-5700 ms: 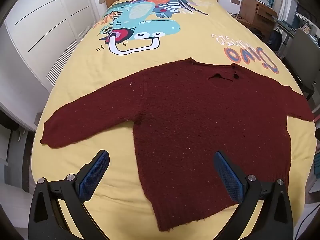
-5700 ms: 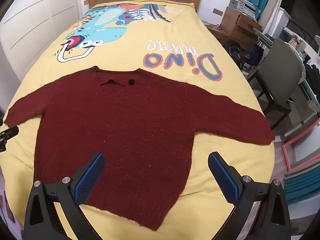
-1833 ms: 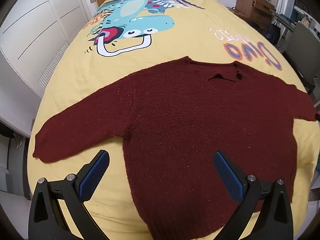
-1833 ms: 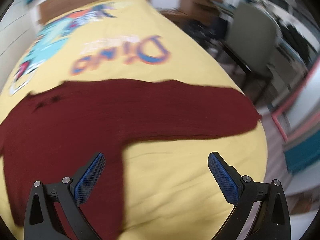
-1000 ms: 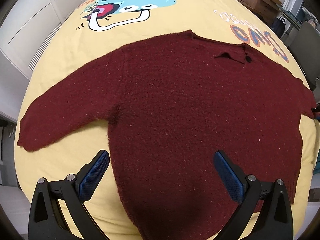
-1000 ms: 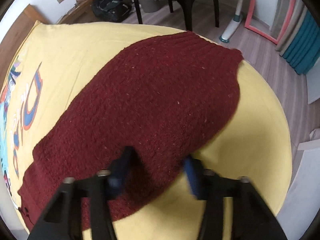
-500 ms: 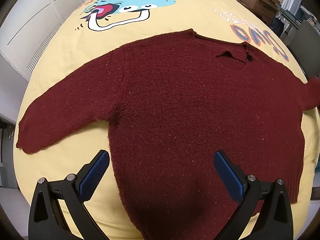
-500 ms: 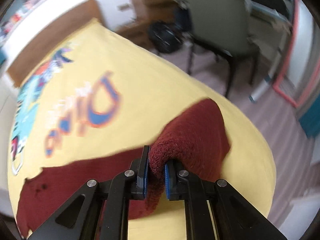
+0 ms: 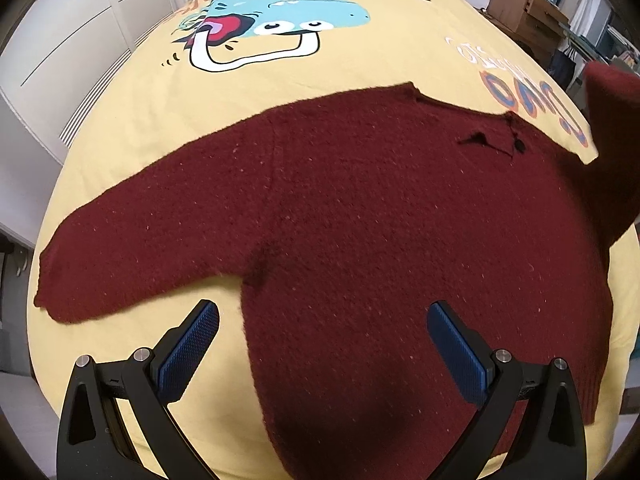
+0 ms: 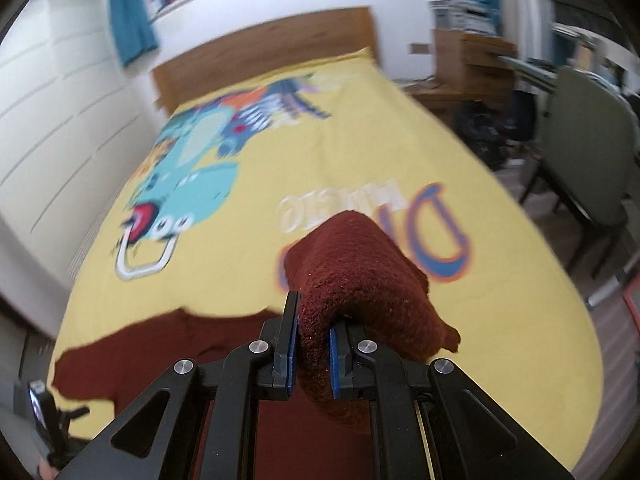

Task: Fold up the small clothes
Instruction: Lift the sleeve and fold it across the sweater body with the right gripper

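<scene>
The dark red sweater (image 9: pixel 380 240) lies flat on the yellow bed cover (image 9: pixel 380 52), and its bottom part sits between the two wide-apart blue pads of the left gripper (image 9: pixel 323 350), which do not touch it. The right gripper (image 10: pixel 311 350) is squeezed tight on the end of one sleeve (image 10: pixel 360 280) and holds it up above the bed. The cover has a green dinosaur picture (image 9: pixel 280 4), and big upside-down letters on it read "Dino", while the smaller white word beside them is too blurry to read.
</scene>
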`<state>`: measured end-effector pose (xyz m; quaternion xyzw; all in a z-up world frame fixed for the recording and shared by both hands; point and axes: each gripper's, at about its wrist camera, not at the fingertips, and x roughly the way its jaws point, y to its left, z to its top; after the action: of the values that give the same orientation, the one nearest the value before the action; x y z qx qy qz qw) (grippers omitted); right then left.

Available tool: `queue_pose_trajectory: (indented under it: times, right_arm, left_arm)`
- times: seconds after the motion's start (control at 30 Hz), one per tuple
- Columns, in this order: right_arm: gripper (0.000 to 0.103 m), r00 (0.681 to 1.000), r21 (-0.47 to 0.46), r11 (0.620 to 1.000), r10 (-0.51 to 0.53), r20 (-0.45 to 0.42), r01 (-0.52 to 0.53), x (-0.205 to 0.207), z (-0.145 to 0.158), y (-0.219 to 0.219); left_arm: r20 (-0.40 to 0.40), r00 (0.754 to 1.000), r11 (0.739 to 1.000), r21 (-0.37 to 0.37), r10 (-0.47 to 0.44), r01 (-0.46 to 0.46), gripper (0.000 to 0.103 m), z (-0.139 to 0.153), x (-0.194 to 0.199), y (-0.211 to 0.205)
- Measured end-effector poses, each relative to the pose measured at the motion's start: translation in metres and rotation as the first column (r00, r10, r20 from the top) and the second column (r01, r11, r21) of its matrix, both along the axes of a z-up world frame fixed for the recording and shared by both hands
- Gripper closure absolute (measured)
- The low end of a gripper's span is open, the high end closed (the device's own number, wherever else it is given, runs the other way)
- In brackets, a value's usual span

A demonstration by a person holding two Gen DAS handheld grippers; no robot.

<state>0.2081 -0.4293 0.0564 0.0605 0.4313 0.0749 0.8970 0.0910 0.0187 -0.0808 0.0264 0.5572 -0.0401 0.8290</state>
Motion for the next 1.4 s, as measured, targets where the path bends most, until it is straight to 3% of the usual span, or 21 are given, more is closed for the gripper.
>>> queue_pose_trajectory:
  times: [0.27,0.47,0.7,0.93,1.03,1.1,1.13,1.17,1.4]
  right_arm:
    - [0.091,0.963,-0.020,0.984,0.168,-0.210,-0.176,-0.012,-0.091,0.097]
    - [0.091,0.922,-0.054,0.968,0.217,-0.320,-0.247,-0.045,-0.154,0.121]
    - [0.090,0.900,-0.043,0.965,0.225,-0.373,-0.259,-0.060,-0.183,0.129]
    - [0.087,0.904,-0.009,0.978,0.190,-0.383,-0.210,-0.062,-0.190,0.118]
    - [0.076,0.903,-0.046,0.976,0.179,-0.390,-0.213,-0.062,-0.188,0.116]
    - [0.056,0.905,-0.081,0.973,0.167,-0.391,-0.215,-0.063,-0.187,0.115]
    - [0.034,0.903,-0.098,0.971,0.163,-0.398,-0.218,-0.063,-0.187,0.114]
    - [0.023,0.897,-0.111,0.969,0.157,-0.412,-0.220,-0.063,-0.188,0.113]
    - [0.021,0.898,-0.118,0.974,0.124,-0.423,-0.191,-0.073,-0.186,0.090]
  left_arm:
    - [-0.018,1.000,1.000,0.031,-0.001,0.002,0.001,-0.003,0.005,0.007]
    - [-0.025,1.000,1.000,0.015,-0.004,0.004,0.001,-0.006,0.004,0.008]
    - [-0.033,0.999,1.000,0.014,-0.018,0.018,0.001,-0.008,0.001,0.003]
    - [-0.042,0.999,1.000,0.005,-0.028,0.028,0.001,-0.009,0.002,-0.002]
    - [-0.037,0.999,0.999,0.021,-0.030,0.031,0.001,-0.007,0.004,-0.005]
    - [-0.031,0.999,1.000,0.012,-0.028,0.028,0.001,-0.006,0.004,-0.005]
    - [-0.033,0.999,1.000,0.005,-0.026,0.027,0.001,-0.006,0.004,-0.005]
    - [-0.037,0.999,1.000,0.003,-0.026,0.027,0.001,-0.006,0.005,-0.006]
    - [-0.036,0.998,0.999,0.010,-0.046,0.046,0.001,-0.007,0.005,-0.016]
